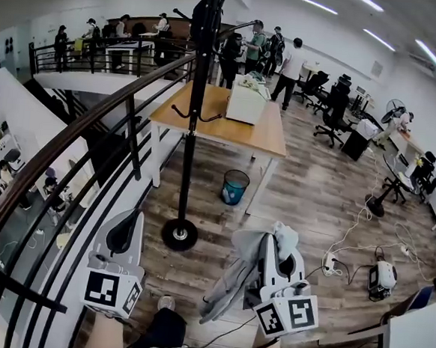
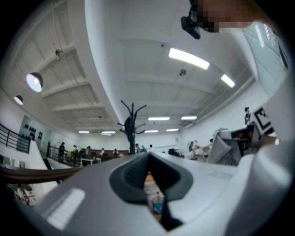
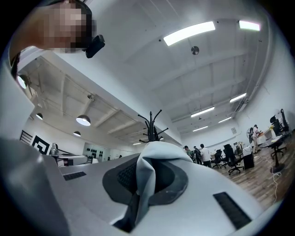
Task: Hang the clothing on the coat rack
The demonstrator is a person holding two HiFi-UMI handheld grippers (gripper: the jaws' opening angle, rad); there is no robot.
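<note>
Right gripper [image 1: 281,251]: clamped on a pale grey fabric garment [image 1: 232,276]; cloth bunched between the 2 jaws and hanging at its left side.
Left gripper [image 1: 126,230]: jaws closed tip to tip, holding nothing.
Tall black metal coat rack [image 1: 196,93]: upright, round base on the floor just ahead, between the 2 grippers.
Left edge: dark curved stair railing [image 1: 95,115] close beside the left gripper.
Open room: brown wood plank floor [image 1: 314,192], bare to the right of the base.
Behind rack: light wooden table [image 1: 269,140]; blue waste bin [image 1: 234,186] near its front edge.
Left gripper view only: bin glimpsed through a slit low between the jaws.
Right gripper view only: rack prongs straight above the cloth fold.
</note>
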